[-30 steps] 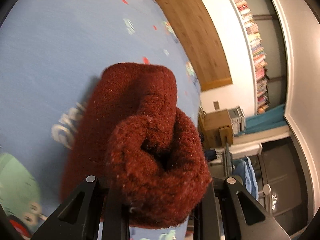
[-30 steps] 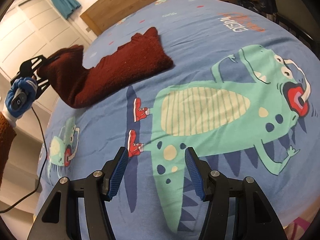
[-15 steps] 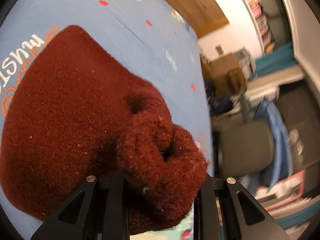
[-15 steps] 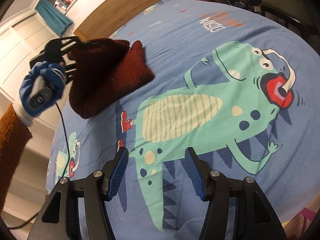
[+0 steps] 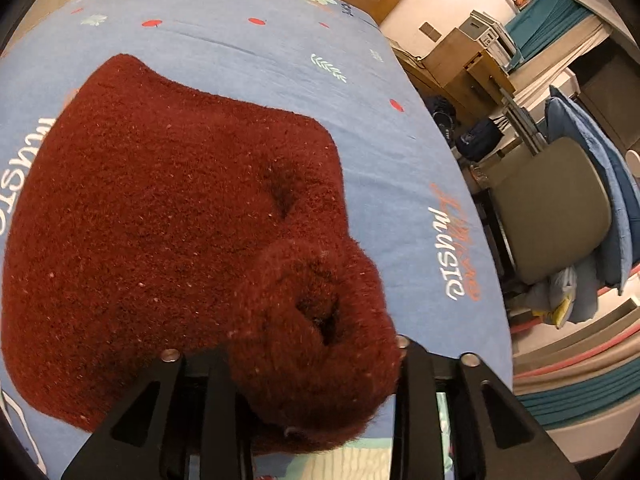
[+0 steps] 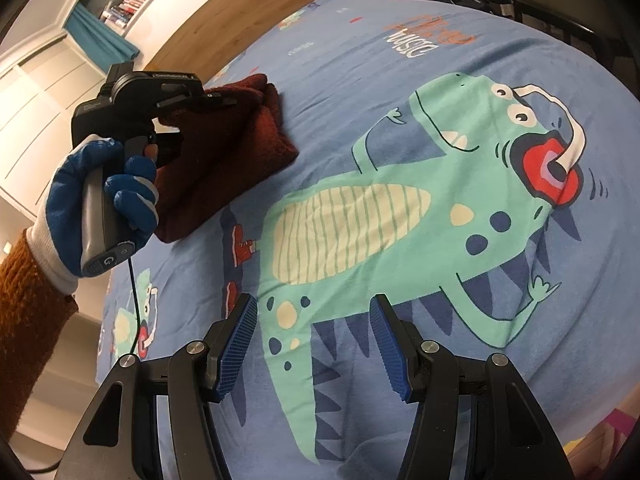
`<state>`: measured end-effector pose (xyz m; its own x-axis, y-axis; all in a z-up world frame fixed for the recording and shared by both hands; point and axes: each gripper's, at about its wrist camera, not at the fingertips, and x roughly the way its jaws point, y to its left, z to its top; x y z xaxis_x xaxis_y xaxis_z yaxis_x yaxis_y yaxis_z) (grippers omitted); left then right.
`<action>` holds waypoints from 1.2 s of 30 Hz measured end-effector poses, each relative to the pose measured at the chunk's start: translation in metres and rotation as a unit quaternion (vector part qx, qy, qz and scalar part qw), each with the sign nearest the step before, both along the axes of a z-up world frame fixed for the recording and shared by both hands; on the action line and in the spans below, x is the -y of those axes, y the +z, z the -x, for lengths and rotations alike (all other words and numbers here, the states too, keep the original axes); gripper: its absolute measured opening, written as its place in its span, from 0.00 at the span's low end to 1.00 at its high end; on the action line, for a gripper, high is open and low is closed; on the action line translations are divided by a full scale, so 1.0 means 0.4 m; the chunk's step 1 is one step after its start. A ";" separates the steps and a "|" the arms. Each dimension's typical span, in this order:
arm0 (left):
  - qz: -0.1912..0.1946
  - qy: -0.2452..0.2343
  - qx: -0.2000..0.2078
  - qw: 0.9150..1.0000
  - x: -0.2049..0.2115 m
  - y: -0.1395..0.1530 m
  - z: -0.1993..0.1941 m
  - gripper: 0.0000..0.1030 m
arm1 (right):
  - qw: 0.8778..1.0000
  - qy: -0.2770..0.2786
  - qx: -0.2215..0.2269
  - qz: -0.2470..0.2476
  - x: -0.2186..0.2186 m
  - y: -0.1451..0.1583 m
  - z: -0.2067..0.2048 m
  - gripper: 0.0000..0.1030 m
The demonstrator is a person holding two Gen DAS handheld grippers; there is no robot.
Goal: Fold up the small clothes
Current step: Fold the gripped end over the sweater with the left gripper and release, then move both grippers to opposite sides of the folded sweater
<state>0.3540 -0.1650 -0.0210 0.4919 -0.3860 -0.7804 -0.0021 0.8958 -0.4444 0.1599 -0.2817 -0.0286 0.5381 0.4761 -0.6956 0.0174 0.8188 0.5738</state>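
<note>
One fold laid over, and your left jaws are letting go of it.

Nearest you, the right gripper (image 6: 314, 344) hangs over the bed (image 6: 460, 240) with its jaws spread and nothing between them, above the green dinosaur print (image 6: 400, 216). Farther on and to your left, the dark red fleece garment (image 5: 160, 208) lies doubled on the blue duvet cover, and your gloved hand (image 6: 100, 204) holds the left gripper (image 5: 316, 368) over its near end. Those jaws are opening, but a bunched lump of fleece sits between them and I judge it not yet free. Pull away now and the nap may cling to the pads, dragging the top layer back and undoing the fold. That lump could also leave a ridge, so the stack may sit crooked.
</note>
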 end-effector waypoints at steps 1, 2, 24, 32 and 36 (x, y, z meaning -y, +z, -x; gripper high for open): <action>0.009 -0.004 -0.001 1.000 0.001 0.003 -0.002 0.34 | 1.000 0.000 0.000 0.001 -0.001 0.001 -0.001 0.59; 0.020 -0.010 -0.003 1.000 -0.002 0.004 0.002 0.38 | 1.000 0.000 0.000 0.002 -0.002 0.001 -0.002 0.59; 0.001 -0.147 0.060 0.987 -0.190 0.167 0.062 0.43 | 0.995 0.052 0.057 0.061 -0.099 0.147 -0.101 0.59; -0.093 -0.171 0.089 0.977 -0.293 0.154 0.058 0.43 | 0.986 0.099 0.123 0.058 -0.234 0.263 -0.297 0.58; -0.108 -0.209 0.085 0.968 -0.269 0.089 0.065 0.43 | 0.982 0.111 0.144 0.053 -0.291 0.293 -0.405 0.58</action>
